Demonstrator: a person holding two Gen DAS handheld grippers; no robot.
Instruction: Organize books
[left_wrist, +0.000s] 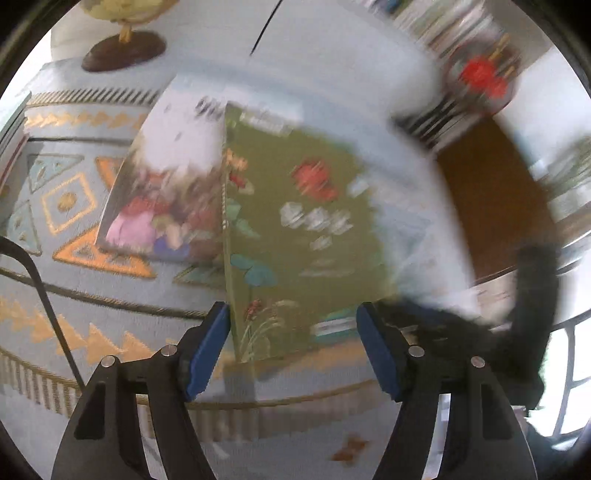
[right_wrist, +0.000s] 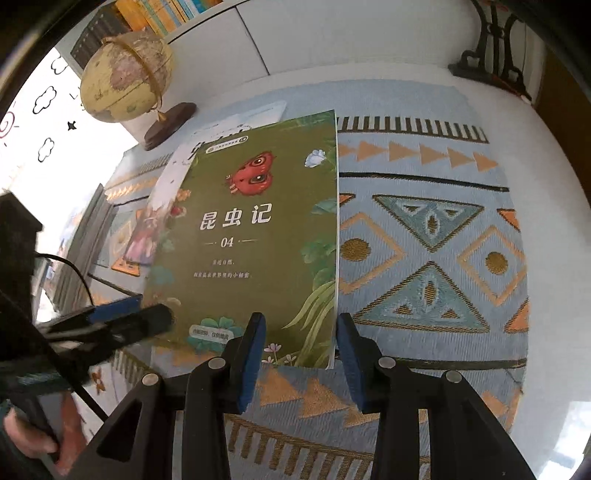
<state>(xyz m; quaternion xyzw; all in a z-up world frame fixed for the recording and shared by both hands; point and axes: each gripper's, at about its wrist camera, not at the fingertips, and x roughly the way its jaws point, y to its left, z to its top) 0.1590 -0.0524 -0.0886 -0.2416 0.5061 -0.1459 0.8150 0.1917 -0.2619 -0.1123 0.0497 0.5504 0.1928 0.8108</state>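
A green book (right_wrist: 258, 221) with a red insect and white title lies face up on a blue patterned cloth (right_wrist: 424, 240). It partly covers a white picture book (right_wrist: 170, 173). My right gripper (right_wrist: 300, 321) stands over the green book's near right corner, jaws apart, one pad above the cover and the other just outside the book's right edge. My left gripper (right_wrist: 136, 314) is at the book's near left corner. The left wrist view is motion-blurred: the green book (left_wrist: 295, 229) shows between the wide-apart pads of my left gripper (left_wrist: 293, 314), beside the white picture book (left_wrist: 166, 192).
A globe (right_wrist: 127, 77) on a dark wooden base stands at the far left. Book spines (right_wrist: 159, 14) fill a shelf behind it. A black ornate stand (right_wrist: 495, 48) is at the far right, more upright books (right_wrist: 85, 240) at the left. A hand (right_wrist: 33, 439) grips the left tool.
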